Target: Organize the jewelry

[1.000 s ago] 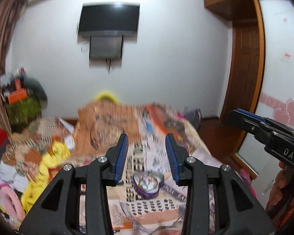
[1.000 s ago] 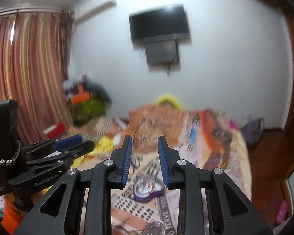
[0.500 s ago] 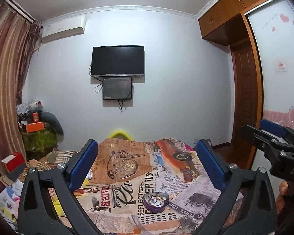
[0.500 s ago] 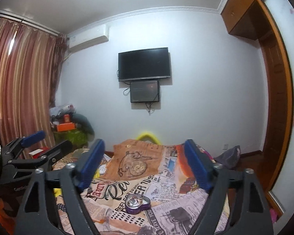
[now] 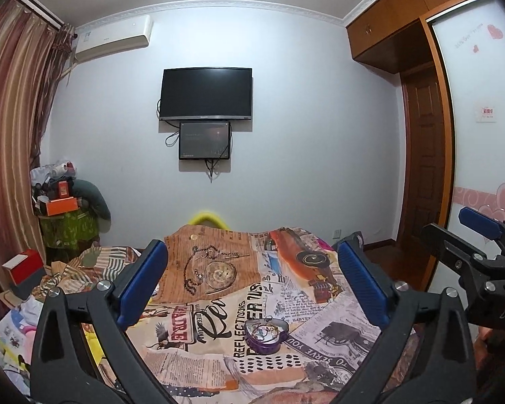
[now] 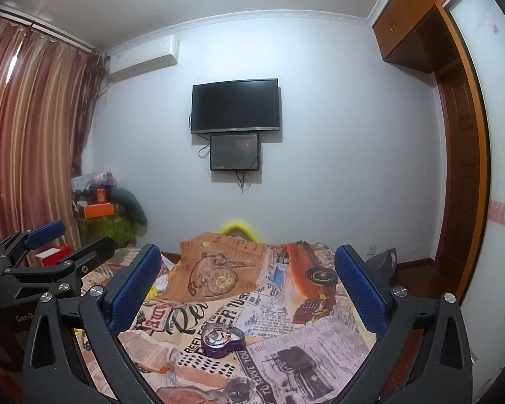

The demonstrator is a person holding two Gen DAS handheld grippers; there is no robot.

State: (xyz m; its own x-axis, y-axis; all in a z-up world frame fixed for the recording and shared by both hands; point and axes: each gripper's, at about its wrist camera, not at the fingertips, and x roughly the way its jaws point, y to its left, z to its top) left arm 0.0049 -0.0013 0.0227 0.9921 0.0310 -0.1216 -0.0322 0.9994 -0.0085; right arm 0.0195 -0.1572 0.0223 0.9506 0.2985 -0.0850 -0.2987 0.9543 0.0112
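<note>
Both held above the near end of a bed (image 5: 320,303) covered in a newspaper-print spread. Left gripper (image 5: 250,279) fingers spread wide, holding nothing; right gripper (image 6: 247,281) fingers likewise wide apart and empty. Small purple heart-shaped tin (image 5: 266,331) with jewelry inside, lying open on the spread, well apart from the blue finger pads (image 5: 141,286), roughly centred between them.

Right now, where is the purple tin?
The tin lies on the bedspread, low and centre in both wrist views, between the open jaws, on the printed word REFLECTIONS.
</note>
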